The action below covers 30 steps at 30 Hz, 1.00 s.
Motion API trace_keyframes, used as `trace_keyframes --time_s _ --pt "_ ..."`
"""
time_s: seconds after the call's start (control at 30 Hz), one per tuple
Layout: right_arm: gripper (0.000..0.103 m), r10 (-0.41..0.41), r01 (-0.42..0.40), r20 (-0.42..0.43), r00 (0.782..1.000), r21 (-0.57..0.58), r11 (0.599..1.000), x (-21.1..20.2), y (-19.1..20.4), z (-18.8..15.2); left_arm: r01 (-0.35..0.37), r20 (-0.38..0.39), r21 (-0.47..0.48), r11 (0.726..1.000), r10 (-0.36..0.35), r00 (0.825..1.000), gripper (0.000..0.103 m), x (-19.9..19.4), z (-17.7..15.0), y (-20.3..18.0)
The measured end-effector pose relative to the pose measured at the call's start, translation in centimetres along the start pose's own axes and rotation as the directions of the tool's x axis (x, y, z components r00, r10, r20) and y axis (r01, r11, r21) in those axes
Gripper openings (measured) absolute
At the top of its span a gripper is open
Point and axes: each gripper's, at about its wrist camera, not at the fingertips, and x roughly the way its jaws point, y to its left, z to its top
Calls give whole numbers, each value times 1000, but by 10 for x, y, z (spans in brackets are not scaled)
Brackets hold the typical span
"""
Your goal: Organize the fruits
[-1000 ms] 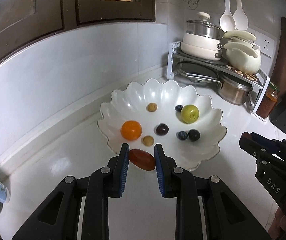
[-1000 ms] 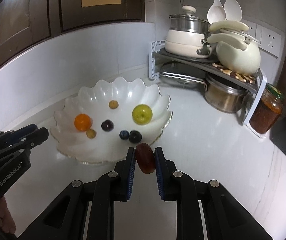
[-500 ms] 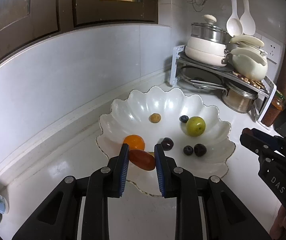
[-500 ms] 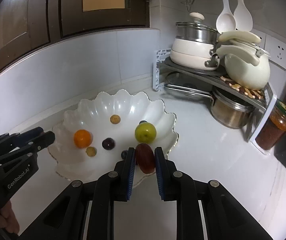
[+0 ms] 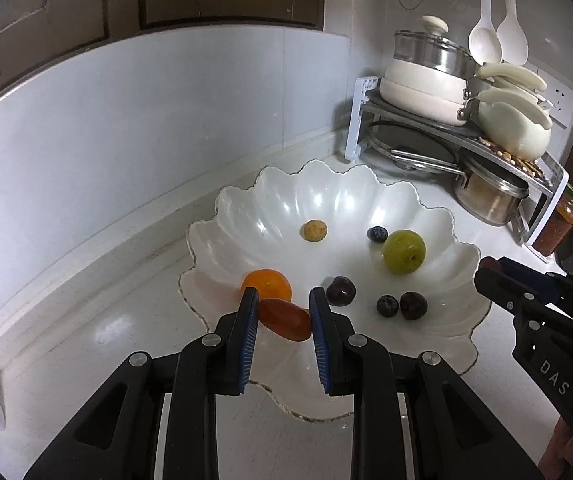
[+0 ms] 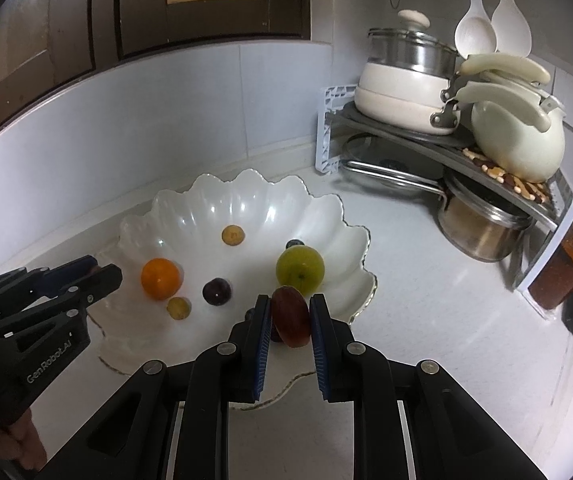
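Note:
A white scalloped bowl on the counter holds an orange, a green fruit, dark plums, blueberries and small yellow fruits. My left gripper is shut on a reddish-orange oval fruit, held over the bowl's near left rim beside the orange. Over the bowl's near right side my right gripper is shut on a dark red oval fruit, just in front of the green fruit. Each gripper appears at the edge of the other's view.
A corner rack at the right carries white pots, a steel pot and lids. A red jar stands beside it. Spoons and scissors hang on the tiled wall. A hand shows at the lower left.
Both grippers have advanced toward the bowl with their fruits. They were short of the rim; now both fruits hang over the bowl's near edge.

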Motion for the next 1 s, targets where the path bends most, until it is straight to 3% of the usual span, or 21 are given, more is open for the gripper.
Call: trace_keyframes --time_s 0.4,0.47,0.53,0.63,0.73,0.77,1.0 --pt "22 33 -33 -50 998 -3 999 17 0 0 9 -35 -2 1000 -9 999 28 15 -2 0" --pt "24 31 -31 -54 998 -4 1000 18 0 0 9 -34 -7 1000 -10 999 42 15 -2 2" --pt "35 25 -25 -52 998 -9 1000 18 1 1 0 -21 -10 1000 0 1000 50 12 -2 3" --pt "56 18 -19 -40 999 -3 1000 15 1 1 -7 -17 -7 1000 7 1000 51 10 -1 4" --pt "66 14 -14 -33 999 6 1000 13 -1 2 -18 -4 -16 1000 18 1000 61 6 0 5" --pt "67 12 -12 -32 999 8 1000 12 -1 2 -23 2 -24 999 23 1000 67 4 0 6" --pt "75 -14 14 -21 1000 19 1000 6 -3 4 -54 20 -37 998 55 998 83 -6 1 8"
